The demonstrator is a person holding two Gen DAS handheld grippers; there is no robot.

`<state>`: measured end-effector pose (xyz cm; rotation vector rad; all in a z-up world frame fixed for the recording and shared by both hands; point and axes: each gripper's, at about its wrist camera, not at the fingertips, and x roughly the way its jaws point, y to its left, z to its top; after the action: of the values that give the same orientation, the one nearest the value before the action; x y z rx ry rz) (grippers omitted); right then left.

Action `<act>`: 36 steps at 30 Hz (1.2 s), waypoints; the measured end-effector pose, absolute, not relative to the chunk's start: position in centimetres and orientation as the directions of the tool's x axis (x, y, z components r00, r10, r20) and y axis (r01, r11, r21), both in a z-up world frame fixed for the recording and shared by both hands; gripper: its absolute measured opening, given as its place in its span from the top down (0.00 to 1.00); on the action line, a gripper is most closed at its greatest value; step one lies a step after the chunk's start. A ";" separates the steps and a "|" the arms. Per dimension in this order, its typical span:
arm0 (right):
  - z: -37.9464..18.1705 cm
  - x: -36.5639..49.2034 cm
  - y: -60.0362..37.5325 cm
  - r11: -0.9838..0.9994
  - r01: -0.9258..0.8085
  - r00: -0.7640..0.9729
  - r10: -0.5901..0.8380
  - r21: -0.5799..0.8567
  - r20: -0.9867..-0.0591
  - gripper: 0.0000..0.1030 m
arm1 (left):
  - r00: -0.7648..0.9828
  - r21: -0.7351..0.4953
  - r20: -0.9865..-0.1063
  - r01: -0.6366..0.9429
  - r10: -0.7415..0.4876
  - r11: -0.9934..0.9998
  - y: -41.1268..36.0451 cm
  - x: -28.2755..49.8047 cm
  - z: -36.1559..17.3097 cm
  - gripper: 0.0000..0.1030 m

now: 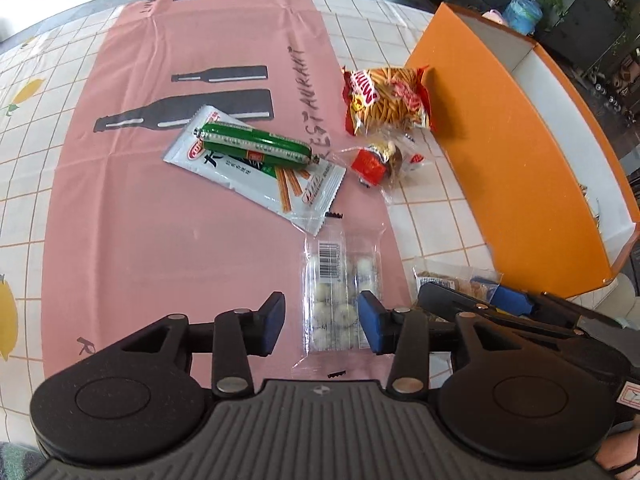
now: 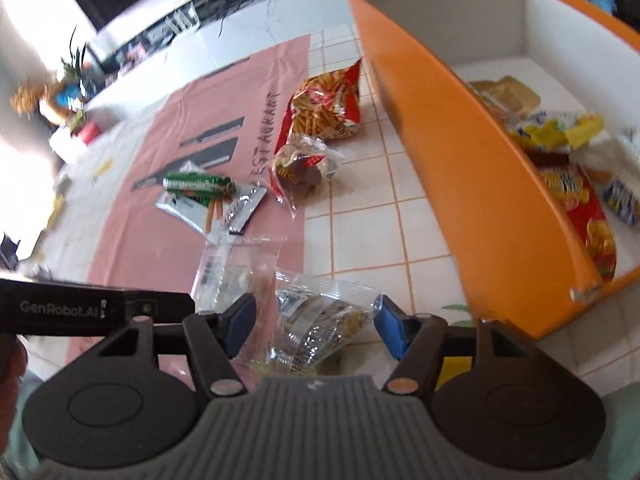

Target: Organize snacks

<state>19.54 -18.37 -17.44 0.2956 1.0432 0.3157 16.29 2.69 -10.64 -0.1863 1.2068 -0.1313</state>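
Reading "RESTAURANT" in dark capitals, a pink mat (image 1: 140, 200) printed with black bottle silhouettes covers part of the tiled table (image 1: 436, 208). "GenRobot.AI" is legible on the black body of the left tongs where they cross the right wrist view.

The left tongs (image 1: 322, 326) are released, their blue pads straddling a clear packet of white round candies (image 1: 340, 292) with a barcode label, apart from it on both sides. The right tongs (image 2: 316, 326) also stand spread around a crinkled clear packet of brownish snacks (image 2: 320, 320); whether the pads touch the film cannot be told.

Toward the middle of the table lie a white-and-silver sachet (image 1: 256, 172) picturing orange sticks, with a green sausage-shaped stick (image 1: 256, 146) lying across it, a clear-wrapped chocolate-coloured cake (image 1: 380, 162) with a red label, and a red bag of thin yellow sticks (image 1: 386, 100) resting against the orange box (image 1: 500, 168).

Only the right wrist view looks inside that box (image 2: 472, 184): yellow, red and blue-white packets are piled on its white floor. The left wrist view shows mostly its orange outer wall.
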 end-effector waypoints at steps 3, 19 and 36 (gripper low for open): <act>-17.6 19.5 -19.1 0.896 -0.080 0.480 0.419 0.437 -0.771 0.40 | 0.365 -0.228 -0.907 -0.009 -0.210 0.974 2.9 16.4 -10.7 0.41; -18.1 18.7 -18.9 0.905 -0.029 0.456 0.390 0.425 -0.800 0.44 | 0.375 -0.201 -0.904 0.045 -0.203 0.978 1.9 16.4 -12.3 0.28; -17.5 17.5 -17.4 0.962 -0.113 0.520 0.271 0.250 -0.810 0.66 | 0.369 -0.091 -0.923 0.077 -0.113 0.993 -0.8 17.3 -13.8 0.22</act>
<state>17.55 -17.35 -17.52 0.1739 0.9991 0.2317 17.29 -0.81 -13.76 -0.0345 1.1870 -0.1219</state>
